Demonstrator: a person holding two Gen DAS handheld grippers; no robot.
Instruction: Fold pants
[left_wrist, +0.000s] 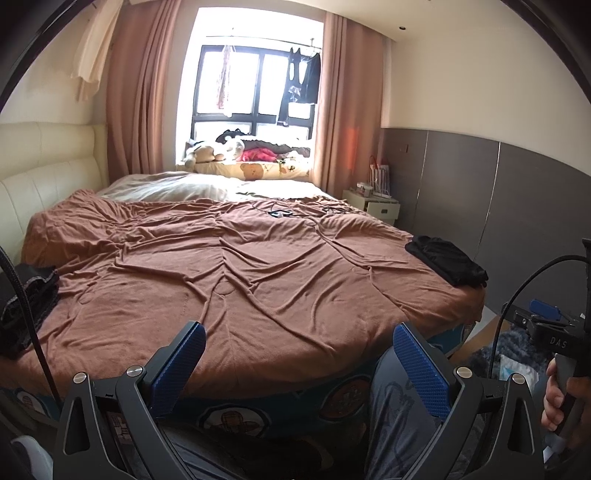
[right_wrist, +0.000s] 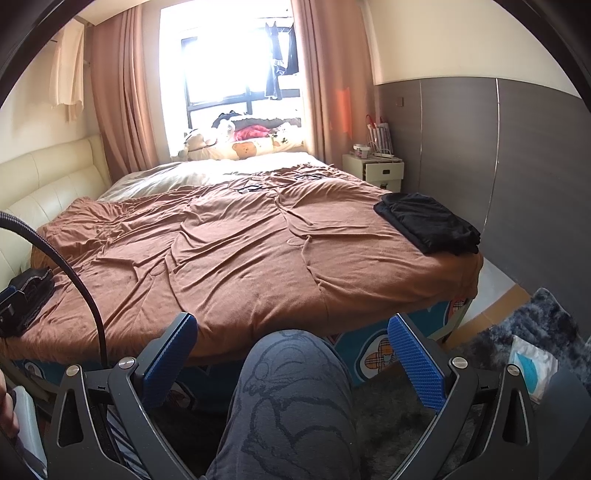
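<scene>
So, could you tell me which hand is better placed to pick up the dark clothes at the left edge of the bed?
Left, probably. The dark clothes lie nearer its open tongs than the right tongs.

Both wrist views low at the bed's foot, facing the window, sharing the bedspread

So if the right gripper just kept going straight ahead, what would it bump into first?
Probably the brown bedspread. The right gripper is open and empty, aimed across the bed over the person's knee. The folded black garment lies off to the right. Depth is uncertain.
</scene>
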